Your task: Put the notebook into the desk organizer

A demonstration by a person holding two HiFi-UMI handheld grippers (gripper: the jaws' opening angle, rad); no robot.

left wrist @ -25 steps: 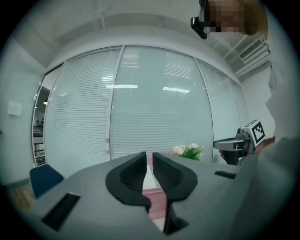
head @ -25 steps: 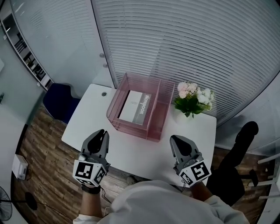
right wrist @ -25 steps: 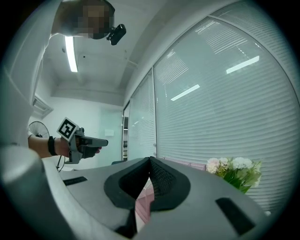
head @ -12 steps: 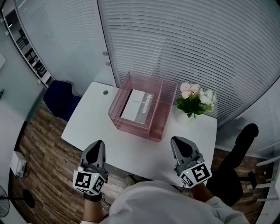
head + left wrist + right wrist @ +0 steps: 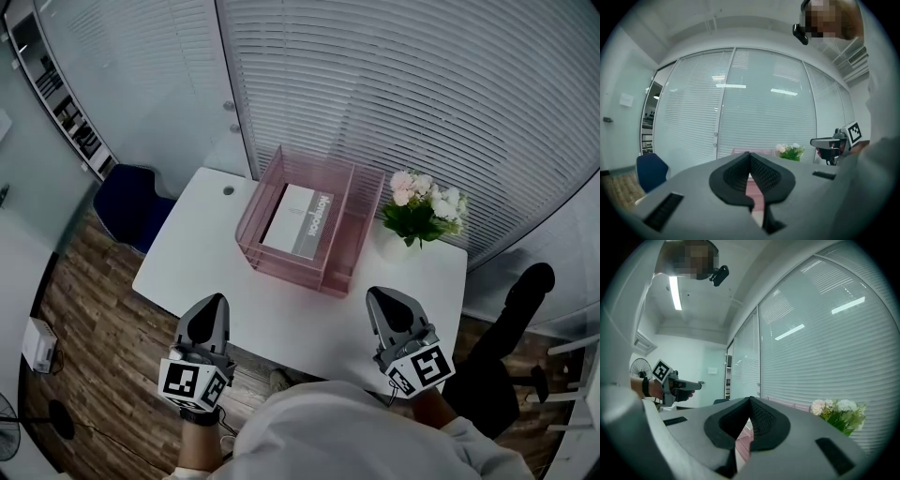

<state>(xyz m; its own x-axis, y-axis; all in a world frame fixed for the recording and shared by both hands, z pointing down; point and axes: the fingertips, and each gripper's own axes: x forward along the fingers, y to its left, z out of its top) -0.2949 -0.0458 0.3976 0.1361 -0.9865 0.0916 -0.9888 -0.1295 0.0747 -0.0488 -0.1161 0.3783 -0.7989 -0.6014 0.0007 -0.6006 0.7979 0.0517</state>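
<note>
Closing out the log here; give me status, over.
Left gripper and right gripper both shut, empty. Notebook lies flat inside pink organizer, larger compartment. Nothing in the way; flowers stand beside it.

Quantities: one notebook (image 5: 298,221), one desk organizer (image 5: 345,234), one flower bunch (image 5: 424,208), one table (image 5: 197,262), one chair (image 5: 131,206), one left gripper (image 5: 216,302), one right gripper (image 5: 377,296).

White counter (image 5: 187,272); bunch of pink and white flowers (image 5: 424,208) at its far right corner; blue chair (image 5: 131,211) just beside its left end; slatted blinds (image 5: 422,94) behind; wood floor (image 5: 84,347) below, at left.
</note>
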